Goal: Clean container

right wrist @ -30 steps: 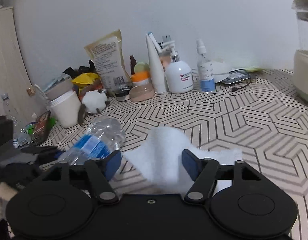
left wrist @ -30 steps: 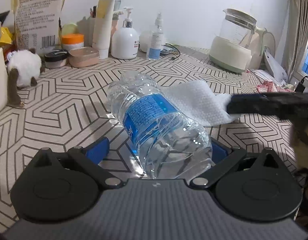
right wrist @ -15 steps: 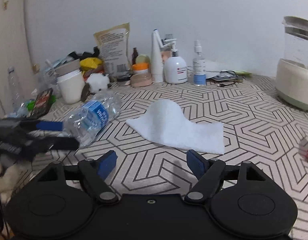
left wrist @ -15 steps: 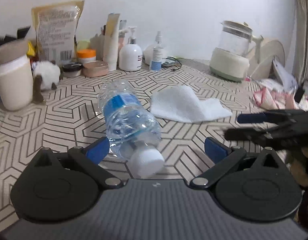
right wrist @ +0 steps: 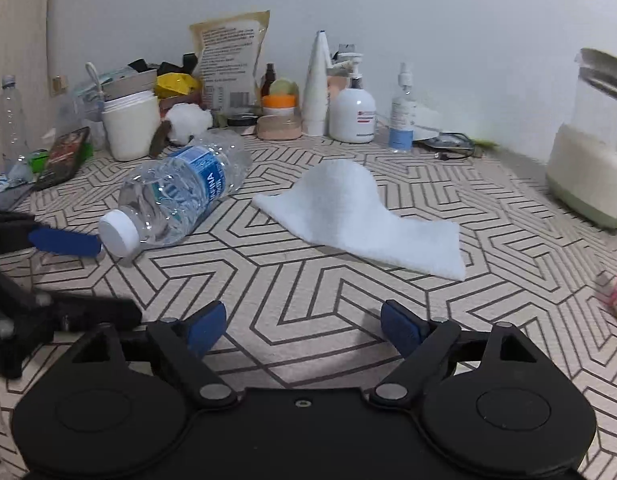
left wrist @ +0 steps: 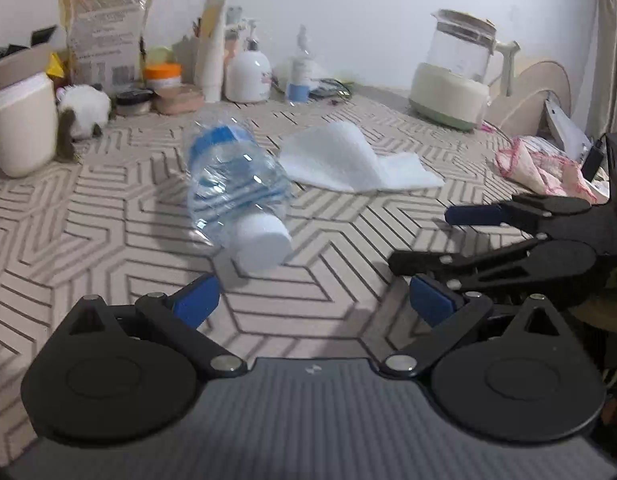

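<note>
- A clear plastic water bottle with a blue label and a white screw cap (right wrist: 180, 196) is seen lying on its side on the table covered in a beige cloth with a dark geometric line pattern (right wrist: 308, 288); its cap end is pointed toward the cameras.
- The left gripper (left wrist: 312, 300) is held just in front of the cap, with its blue-padded fingers (left wrist: 196, 300) spread wide and nothing between them; the bottle is not touched by it.
- In the right wrist view, one blue pad of that left gripper is seen just beside the white cap, at the left edge.
- The right gripper (right wrist: 304, 326) is likewise seen released, its two blue pads (right wrist: 400, 326) set well apart over bare tabletop, with nothing grasped.
- A white folded cloth wipe (right wrist: 348, 208) is laid flat on the table just to the right of the bottle, humped at its far end; neither gripper is in contact with it.
- Along the wall a white pump dispenser bottle (right wrist: 354, 114), a small spray bottle with a blue label (right wrist: 402, 120), a tall printed paper pouch (right wrist: 228, 64) and a cream plastic tub (right wrist: 130, 128) are stood in a row.
- A glass kettle on a pale green base (left wrist: 454, 80) is placed at the far right of the table, well apart from the bottle.
</note>
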A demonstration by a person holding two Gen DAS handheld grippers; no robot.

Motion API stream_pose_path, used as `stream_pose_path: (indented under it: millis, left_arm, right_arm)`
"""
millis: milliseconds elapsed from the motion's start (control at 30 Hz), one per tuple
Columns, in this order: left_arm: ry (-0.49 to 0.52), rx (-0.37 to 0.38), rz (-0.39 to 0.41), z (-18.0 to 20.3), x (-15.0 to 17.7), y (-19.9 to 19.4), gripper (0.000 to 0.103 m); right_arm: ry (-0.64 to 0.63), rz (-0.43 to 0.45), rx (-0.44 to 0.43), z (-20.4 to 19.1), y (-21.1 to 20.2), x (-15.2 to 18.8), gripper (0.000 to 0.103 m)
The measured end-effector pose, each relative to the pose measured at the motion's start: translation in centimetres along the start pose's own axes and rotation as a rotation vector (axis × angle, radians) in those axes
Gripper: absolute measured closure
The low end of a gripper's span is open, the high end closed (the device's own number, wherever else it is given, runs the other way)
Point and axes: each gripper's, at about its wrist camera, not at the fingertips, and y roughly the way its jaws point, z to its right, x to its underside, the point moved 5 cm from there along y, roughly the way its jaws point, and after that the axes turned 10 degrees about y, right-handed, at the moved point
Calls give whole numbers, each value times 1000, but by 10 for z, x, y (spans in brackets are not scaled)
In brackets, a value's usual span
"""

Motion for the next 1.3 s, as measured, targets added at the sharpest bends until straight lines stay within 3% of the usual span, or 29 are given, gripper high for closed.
stream_pose_path:
  millis: [167, 400, 900, 1300]
  left_arm:
    - [33, -25, -17, 6, 2, 4, 0]
    - [110, -61, -60, 14, 3, 8, 0]
    - [88, -86, -63, 13, 2, 8, 0]
    - [25, -45, -19, 3, 4, 2, 0]
  right_arm:
    - [66, 13, 9, 10, -4, 0, 13]
    - [49, 8, 18, 8, -2, 1, 13]
    - [43, 6, 16, 8, -2, 2, 12]
    - [40, 9, 34, 8, -1, 2, 12]
